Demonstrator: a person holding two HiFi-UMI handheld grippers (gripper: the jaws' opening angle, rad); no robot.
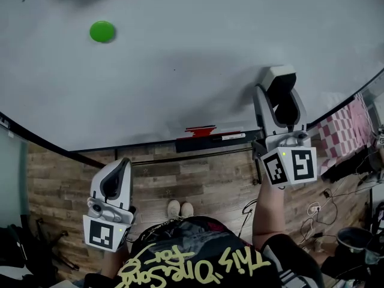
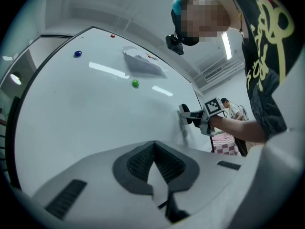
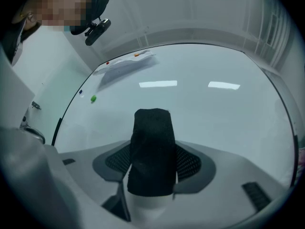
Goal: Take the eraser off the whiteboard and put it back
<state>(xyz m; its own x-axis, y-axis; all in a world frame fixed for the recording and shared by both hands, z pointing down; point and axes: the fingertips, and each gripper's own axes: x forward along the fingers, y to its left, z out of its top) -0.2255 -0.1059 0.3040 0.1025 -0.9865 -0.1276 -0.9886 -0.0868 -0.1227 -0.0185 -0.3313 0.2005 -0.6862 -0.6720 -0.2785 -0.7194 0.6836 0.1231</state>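
Low on the whiteboard (image 1: 180, 53), well right of a green magnet (image 1: 102, 31), the right gripper (image 1: 277, 95) clamps the eraser (image 3: 151, 151), seemingly touching the surface. Only that gripper's own view shows the eraser's black felt. The left gripper (image 2: 153, 151), jaws together and empty, hangs below the marker tray (image 1: 210, 138).

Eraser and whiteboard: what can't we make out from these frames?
- Base of the eraser: right gripper view, hidden between the right tongs.
- Whether the eraser touches the whiteboard: its far end is covered by its own body in every view.
- Paper sheet: any print is too small and blurred in both gripper views.
- Red item on the ledge: head view, too small to identify.
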